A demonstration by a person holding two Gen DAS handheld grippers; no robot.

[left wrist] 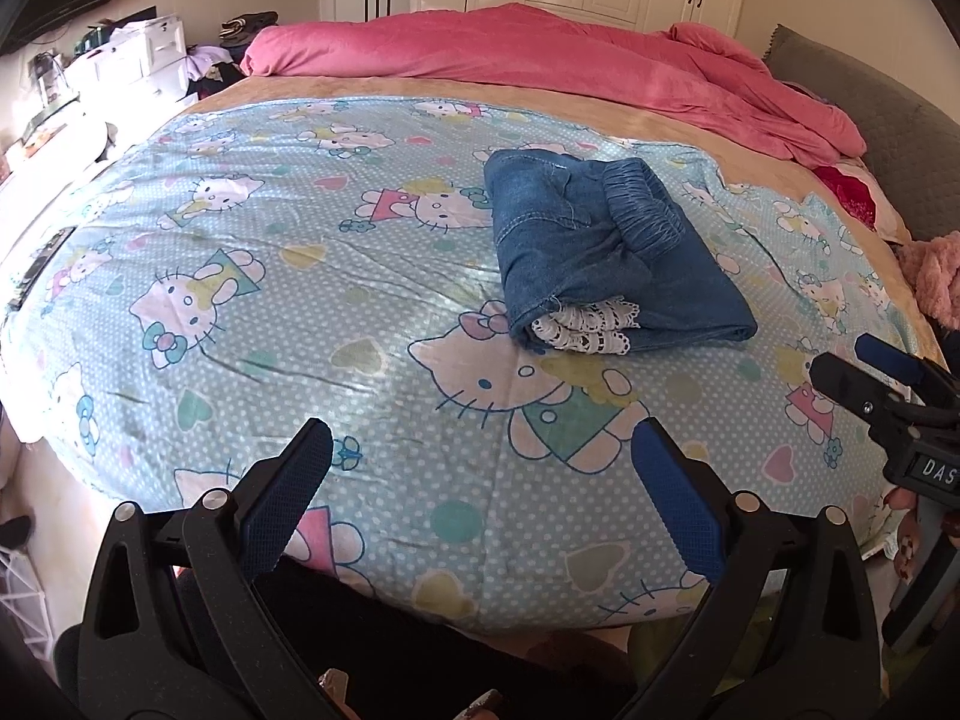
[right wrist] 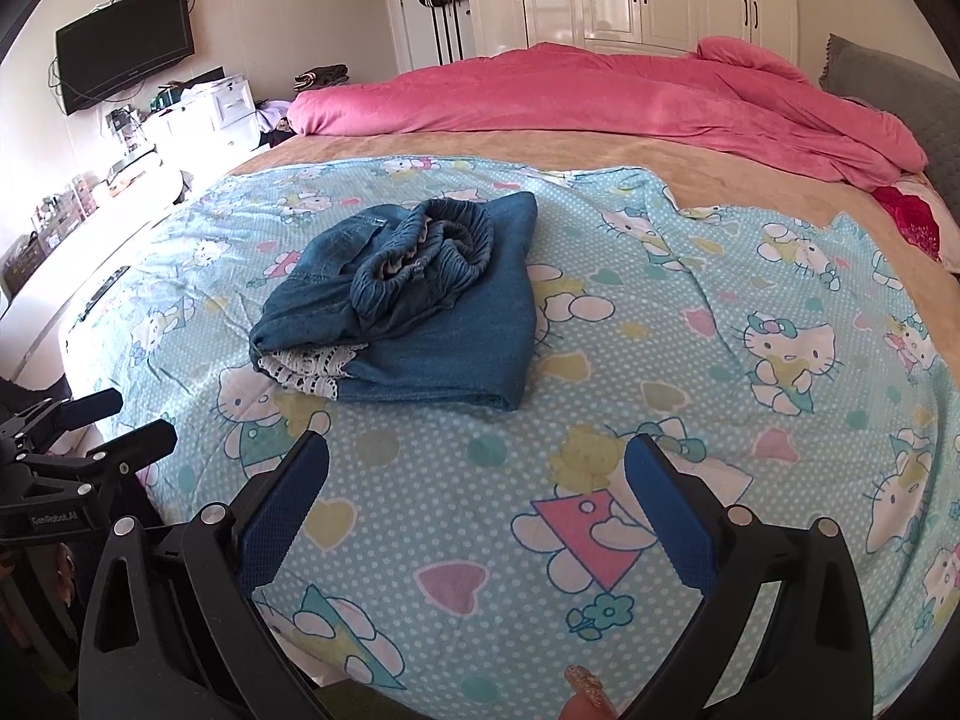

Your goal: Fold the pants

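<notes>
The denim pants (left wrist: 612, 258) lie folded into a compact bundle on the cartoon-print sheet (left wrist: 300, 300) of the bed, lace hems showing at the near edge. My left gripper (left wrist: 480, 480) and right gripper (right wrist: 477, 480) hover near it, both spread wide and holding nothing. I judge only tidying remains: press the bunched waistband flat without dragging the layers.

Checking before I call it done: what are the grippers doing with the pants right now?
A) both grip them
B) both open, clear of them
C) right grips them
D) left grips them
B: the pants lie folded on the sheet, with the left gripper and right gripper open and short of them.
</notes>
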